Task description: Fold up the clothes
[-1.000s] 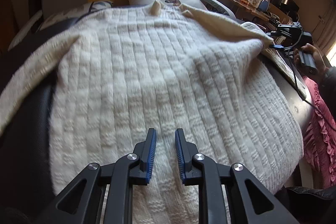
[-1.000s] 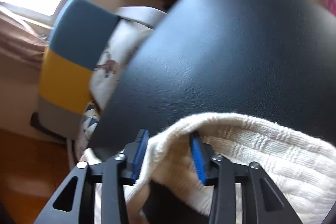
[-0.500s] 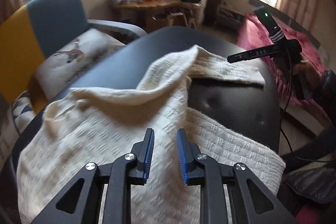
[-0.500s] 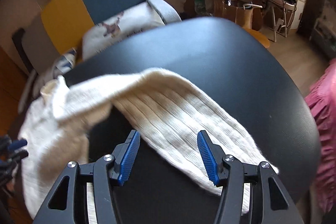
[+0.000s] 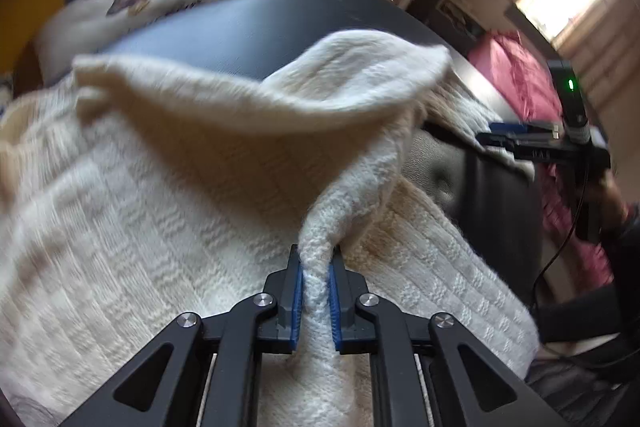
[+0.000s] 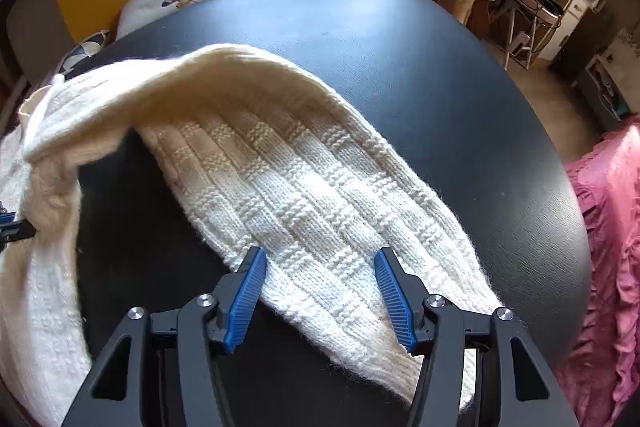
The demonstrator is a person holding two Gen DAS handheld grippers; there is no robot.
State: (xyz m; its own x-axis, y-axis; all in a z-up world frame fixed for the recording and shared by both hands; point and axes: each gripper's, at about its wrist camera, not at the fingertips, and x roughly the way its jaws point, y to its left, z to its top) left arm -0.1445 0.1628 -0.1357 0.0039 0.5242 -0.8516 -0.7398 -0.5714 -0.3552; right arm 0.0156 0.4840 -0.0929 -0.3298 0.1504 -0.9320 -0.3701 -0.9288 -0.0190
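Two grippers: left gripper (image 5: 316, 291) jaws closing, pinching a sweater (image 5: 160, 195) fold; right gripper (image 6: 320, 291) jaws spread over the sleeve (image 6: 312, 195) edge.

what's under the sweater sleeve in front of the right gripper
The sleeve lies flat on the black padded table, which shows all around it. The open right gripper hovers above its cuff end. Whatever lies directly beneath the knit is covered.
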